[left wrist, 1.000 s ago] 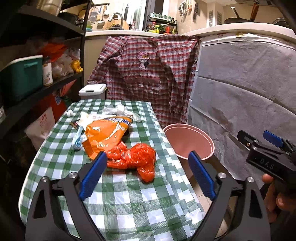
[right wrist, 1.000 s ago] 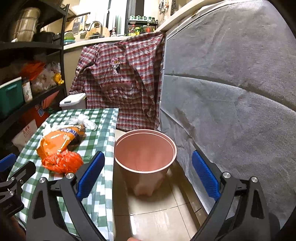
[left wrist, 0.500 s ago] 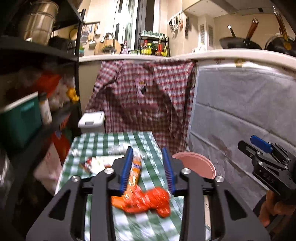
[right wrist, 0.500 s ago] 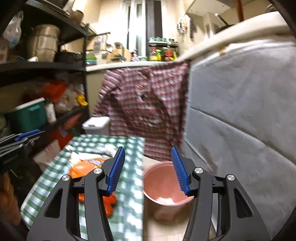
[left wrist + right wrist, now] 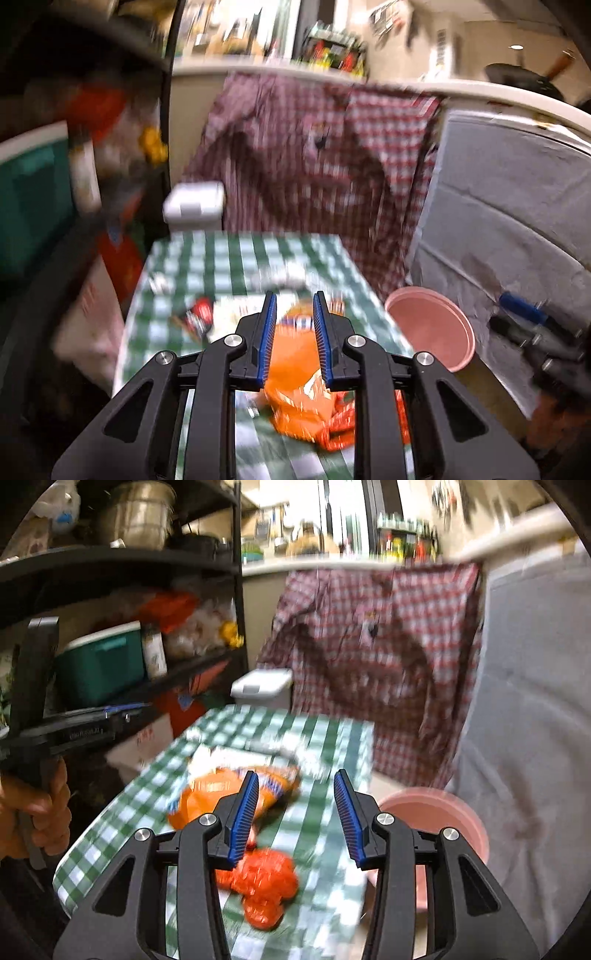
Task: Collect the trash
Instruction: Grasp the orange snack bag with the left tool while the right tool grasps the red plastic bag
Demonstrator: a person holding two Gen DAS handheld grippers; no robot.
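Observation:
An orange snack bag (image 5: 295,373) (image 5: 207,794) and a crumpled red plastic bag (image 5: 264,882) (image 5: 343,421) lie on the green checked table (image 5: 229,258) (image 5: 317,731), with white wrappers (image 5: 280,277) behind them. A pink bin (image 5: 428,325) (image 5: 436,812) stands on the floor right of the table. My left gripper (image 5: 294,332) is narrowly open and empty, above the snack bag. My right gripper (image 5: 295,812) is partly open and empty, above the red bag. Both views are blurred.
A black shelf rack (image 5: 122,565) with a teal box (image 5: 103,661) stands left of the table. A white lidded bin (image 5: 194,203) and a plaid shirt (image 5: 325,162) are behind it. A grey covered unit (image 5: 509,221) is on the right.
Both grippers were wide open a second ago and have narrowed, the left almost together. The right gripper has swung left from over the pink bin to over the table.

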